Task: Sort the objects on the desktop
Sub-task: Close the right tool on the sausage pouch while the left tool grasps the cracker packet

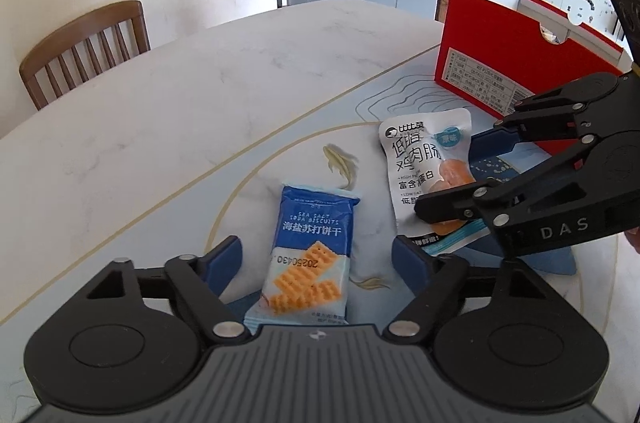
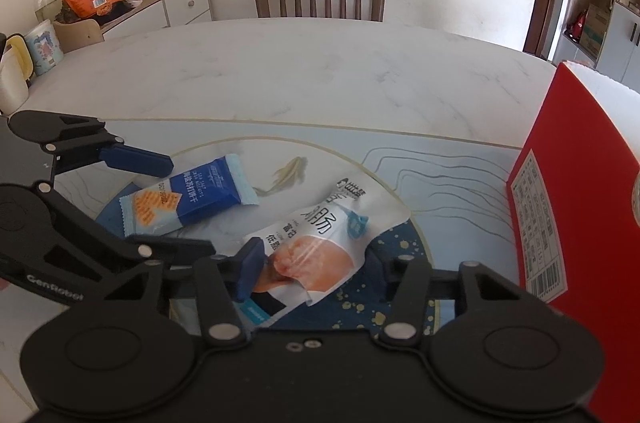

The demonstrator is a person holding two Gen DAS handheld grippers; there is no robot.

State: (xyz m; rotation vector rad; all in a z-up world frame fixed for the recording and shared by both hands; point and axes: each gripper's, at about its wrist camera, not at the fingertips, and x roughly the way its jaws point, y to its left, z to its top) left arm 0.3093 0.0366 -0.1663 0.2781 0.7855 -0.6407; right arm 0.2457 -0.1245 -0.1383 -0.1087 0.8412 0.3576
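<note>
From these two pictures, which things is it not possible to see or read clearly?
- Red box: right wrist view, cut off by the right edge; its inside is out of sight in both views.
- Red box label: print too small in both views.
- Sausage pouch: right wrist view, its near end hidden behind the right gripper.
- Biscuit packet: left wrist view, its bottom edge hidden by the left gripper body.
</note>
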